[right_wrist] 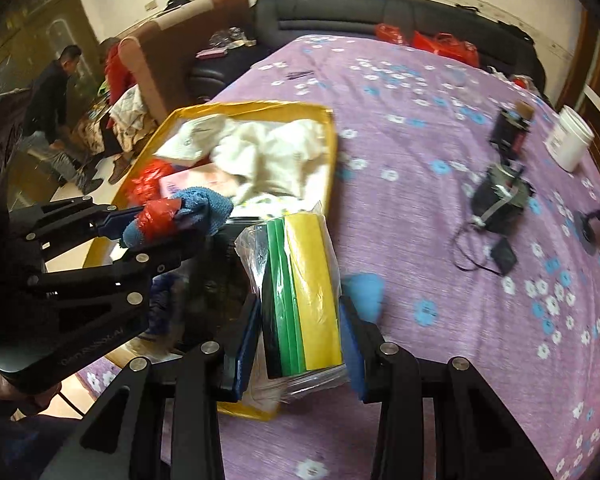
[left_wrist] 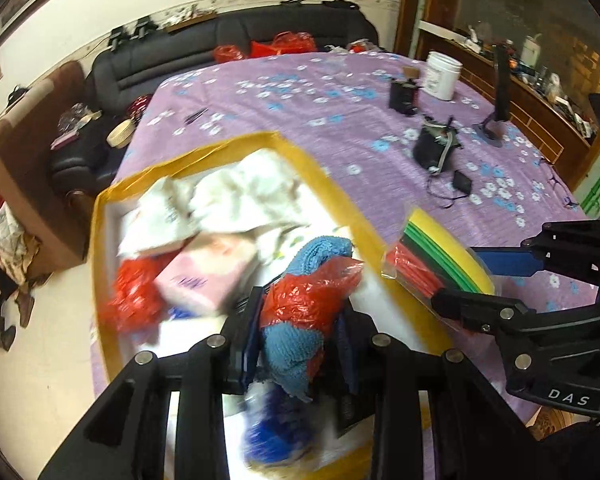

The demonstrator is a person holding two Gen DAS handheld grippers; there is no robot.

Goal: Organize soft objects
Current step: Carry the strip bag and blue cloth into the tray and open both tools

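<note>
My left gripper (left_wrist: 296,320) is shut on a blue cloth (left_wrist: 296,344) bundled with a red plastic bag (left_wrist: 308,296), held over the yellow-rimmed box (left_wrist: 100,220). It also shows in the right wrist view (right_wrist: 168,224). My right gripper (right_wrist: 300,332) is shut on a clear pack of coloured sponge sheets (right_wrist: 308,288), yellow, green, black and red, at the box's right rim; the pack also shows in the left wrist view (left_wrist: 440,256). The box holds white cloths (left_wrist: 240,196), a pink tissue pack (left_wrist: 204,276) and another red bag (left_wrist: 132,296).
The box sits on a table with a purple flowered cloth (right_wrist: 440,140). On it lie a black device with cables (right_wrist: 500,200), a white tub (right_wrist: 572,140), a small black holder (right_wrist: 512,124) and a black stand (left_wrist: 496,120). A dark sofa (left_wrist: 220,48) stands behind.
</note>
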